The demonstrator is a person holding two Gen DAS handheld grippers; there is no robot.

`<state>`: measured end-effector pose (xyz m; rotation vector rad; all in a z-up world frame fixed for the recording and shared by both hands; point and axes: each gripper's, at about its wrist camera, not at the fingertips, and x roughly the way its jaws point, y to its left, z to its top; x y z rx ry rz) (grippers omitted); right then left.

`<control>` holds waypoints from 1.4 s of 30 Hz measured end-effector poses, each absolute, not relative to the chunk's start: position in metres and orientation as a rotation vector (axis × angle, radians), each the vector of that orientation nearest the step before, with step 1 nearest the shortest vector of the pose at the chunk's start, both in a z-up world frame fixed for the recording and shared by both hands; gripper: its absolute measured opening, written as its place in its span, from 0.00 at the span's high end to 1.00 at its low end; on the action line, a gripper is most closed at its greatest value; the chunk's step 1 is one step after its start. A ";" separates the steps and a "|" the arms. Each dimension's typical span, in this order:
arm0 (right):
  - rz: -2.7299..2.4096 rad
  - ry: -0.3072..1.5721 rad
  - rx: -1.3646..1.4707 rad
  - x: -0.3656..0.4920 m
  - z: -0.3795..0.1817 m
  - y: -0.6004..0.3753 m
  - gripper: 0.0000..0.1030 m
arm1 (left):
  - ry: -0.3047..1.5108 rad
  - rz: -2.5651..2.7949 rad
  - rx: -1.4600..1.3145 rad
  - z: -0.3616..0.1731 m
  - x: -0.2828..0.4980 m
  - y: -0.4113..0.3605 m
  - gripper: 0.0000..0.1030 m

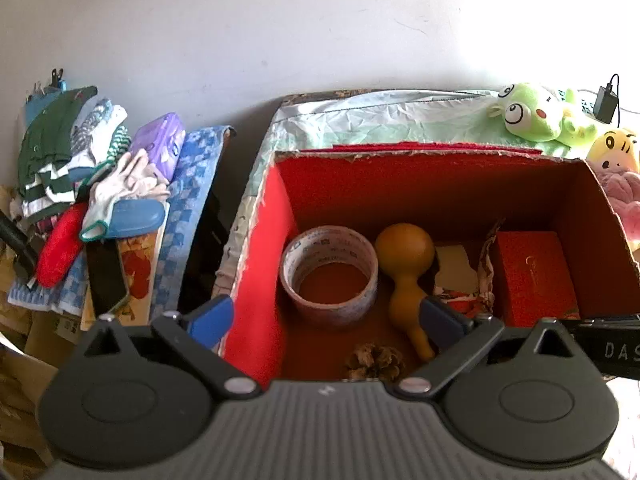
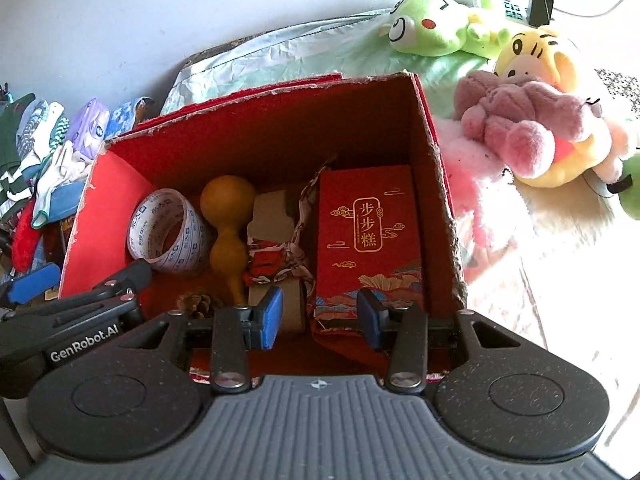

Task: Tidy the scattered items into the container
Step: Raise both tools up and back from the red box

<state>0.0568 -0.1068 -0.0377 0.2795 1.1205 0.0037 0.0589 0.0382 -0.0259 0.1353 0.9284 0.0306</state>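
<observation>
I am holding my left claw (image 1: 326, 318) over the near edge of the box (image 1: 440, 184), its jaws spread wide with nothing between them. My right claw (image 2: 320, 316) is hovering over the box's right half, jaws part-way apart, and I am seeing nothing pinched between its pads (image 2: 273, 316).

Nearest in the box, a pine cone (image 1: 374, 360) is lying on the red floor. Beyond it a tape roll (image 1: 329, 276) is sitting at the left, a gourd (image 1: 404, 272) just beside it with its neck pointing toward me, then crumpled printed paper (image 2: 280, 264) over a pale card, and a red carton (image 2: 370, 236) against the right wall.

The gourd's tip is hiding behind my left claw's right finger, and the carton's near end is being cut off by the right claw.

Outside, clothes, a glove (image 1: 120, 192) and a purple pack (image 1: 160, 144) are piling up at the left. Behind and right of the box, a green plush (image 2: 432, 24), a yellow one and a pink plush (image 2: 524, 120) are lying on crinkled sheeting below a white wall; glare is washing out the far right.
</observation>
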 end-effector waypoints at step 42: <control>0.069 0.959 0.232 -0.015 -0.004 -0.137 0.45 | 0.952 0.093 0.074 -0.013 -0.010 0.002 0.04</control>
